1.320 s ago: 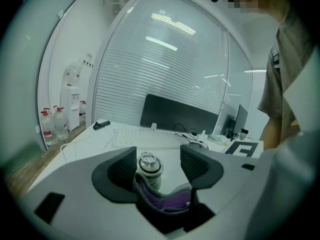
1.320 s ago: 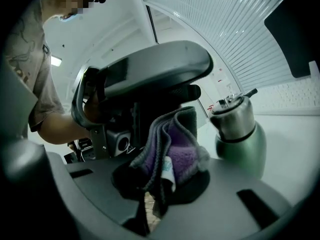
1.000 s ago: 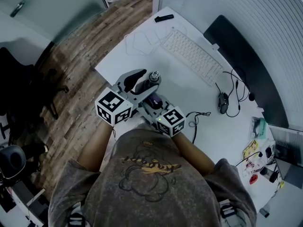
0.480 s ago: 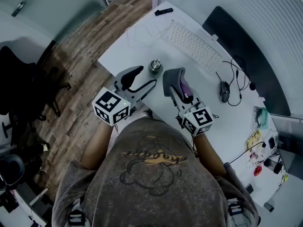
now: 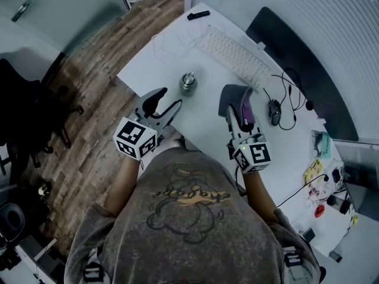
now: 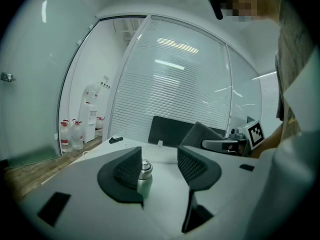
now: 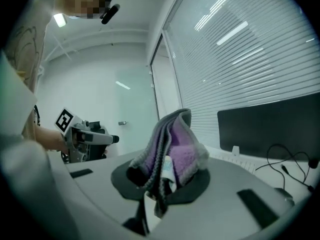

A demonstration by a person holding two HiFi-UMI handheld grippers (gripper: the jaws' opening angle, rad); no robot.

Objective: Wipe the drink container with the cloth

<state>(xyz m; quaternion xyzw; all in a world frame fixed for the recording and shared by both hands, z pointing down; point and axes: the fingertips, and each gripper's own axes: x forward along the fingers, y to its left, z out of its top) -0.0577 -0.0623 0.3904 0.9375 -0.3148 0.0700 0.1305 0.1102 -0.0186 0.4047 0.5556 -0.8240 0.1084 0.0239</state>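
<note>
In front of me, the white tabletop [image 5: 207, 111] carries a small metal drink container [image 5: 188, 83], standing upright. Behind it lies a white keyboard [image 5: 233, 55]. A dark mouse [image 5: 273, 112] and black wires [image 5: 293, 96] lie to the right. A small black thing [image 5: 198, 15] lies at the far corner.

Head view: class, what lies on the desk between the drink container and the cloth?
Nothing. Only bare white desk separates the drink container from the cloth, as the head view shows.
</note>
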